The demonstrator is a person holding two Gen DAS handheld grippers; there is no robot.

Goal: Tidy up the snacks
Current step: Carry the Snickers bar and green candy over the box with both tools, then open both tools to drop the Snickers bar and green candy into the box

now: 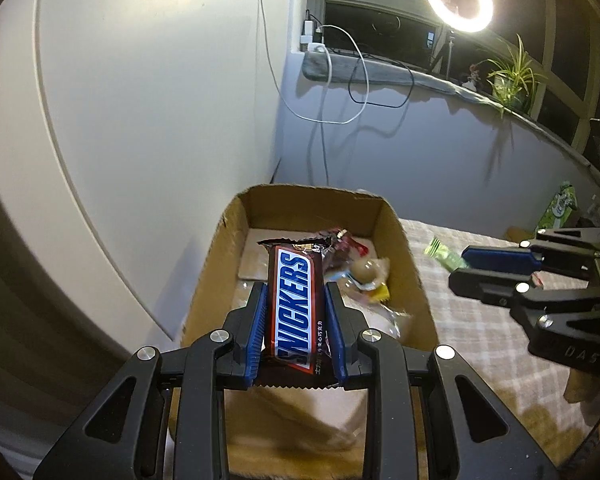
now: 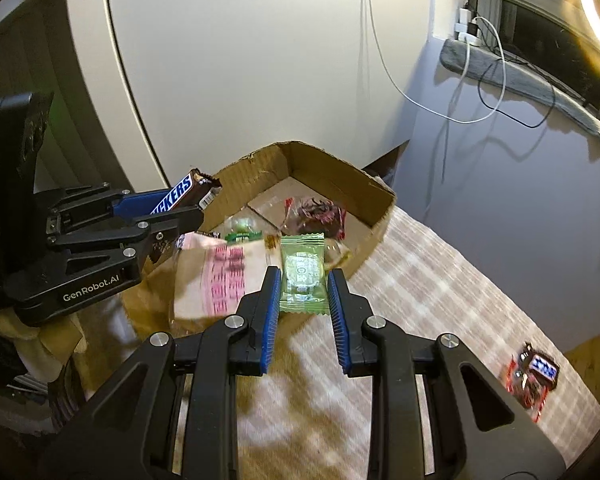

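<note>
My left gripper [image 1: 295, 300] is shut on a Snickers bar [image 1: 296, 308] and holds it above the open cardboard box [image 1: 212, 264]; it also shows in the right wrist view [image 2: 198, 210] at the box's left side with the bar [image 2: 178, 196]. My right gripper [image 2: 303, 280] is shut on a small green snack packet [image 2: 302, 276] over the box's near right wall [image 2: 370, 236]. In the left wrist view the right gripper [image 1: 458, 270] hangs right of the box with the green packet [image 1: 444, 254]. Several wrapped candies [image 1: 360, 268] lie inside the box.
A red and blue snack packet [image 2: 534, 376] lies on the checked cloth [image 2: 440, 300] at the right. A green packet [image 1: 558, 208] stands at the far right. A white cabinet [image 1: 140, 120] and wall with hanging cables [image 1: 340, 80] stand behind the box.
</note>
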